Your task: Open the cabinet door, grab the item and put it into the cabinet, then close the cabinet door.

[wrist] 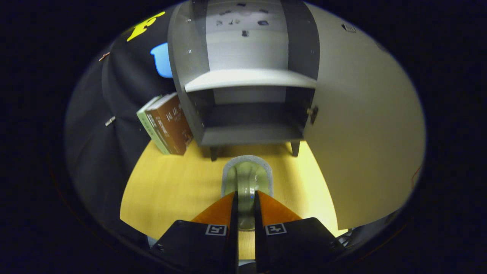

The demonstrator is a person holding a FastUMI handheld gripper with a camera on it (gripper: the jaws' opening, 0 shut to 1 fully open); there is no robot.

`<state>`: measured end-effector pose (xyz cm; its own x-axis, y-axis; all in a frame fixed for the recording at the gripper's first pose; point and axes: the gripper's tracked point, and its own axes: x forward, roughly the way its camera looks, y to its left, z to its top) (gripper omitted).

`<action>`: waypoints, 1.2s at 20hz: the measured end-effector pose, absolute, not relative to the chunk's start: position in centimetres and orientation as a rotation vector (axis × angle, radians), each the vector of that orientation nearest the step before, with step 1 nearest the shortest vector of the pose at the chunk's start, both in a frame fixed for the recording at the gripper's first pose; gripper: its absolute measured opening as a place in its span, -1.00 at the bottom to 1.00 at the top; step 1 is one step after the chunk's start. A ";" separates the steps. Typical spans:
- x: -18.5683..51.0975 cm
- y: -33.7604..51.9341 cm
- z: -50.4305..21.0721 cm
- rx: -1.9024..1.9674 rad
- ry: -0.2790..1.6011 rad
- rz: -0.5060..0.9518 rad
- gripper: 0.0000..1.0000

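The item (246, 179) is a rounded, glossy thing of pale greenish glass or glaze with a rough grey rim around its far edge; what kind of vessel it is I cannot tell. It is seen edge-on, its long axis running straight away from the claw (245, 199) toward the cabinet (247, 80), the grey rim at the far end. The claw is closed on it: both fingers (232, 209) press its two sides, with only its narrow width between them. It sits above the table (171, 190), a smooth sheet of light yellow wood grain, just short of the cabinet's feet; whether it touches the table I cannot tell.

Beyond it stands the cabinet, a small boxy unit of matte grey panels on short dark legs. One flat pale shelf (249, 79) splits it into an upper and a lower compartment; the lower one holds nothing visible, and the upper shows only small dark marks on its back panel. Its door (361, 125), a broad smooth pale panel, is swung wide to the right, hinged at the cabinet's right side.

Leaning against the cabinet's left wall are two books (165, 125), tilted, one with a brown cover and one with a pale green one, their lower ends on the table
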<state>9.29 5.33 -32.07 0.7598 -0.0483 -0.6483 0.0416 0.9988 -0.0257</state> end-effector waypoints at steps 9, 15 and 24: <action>15.2 8.2 -21.2 -0.011 0.483 -0.043 -0.57; 21.4 7.4 -15.5 -0.031 0.393 -0.011 -0.57; 31.9 5.7 -15.8 -0.073 0.541 -0.025 -0.57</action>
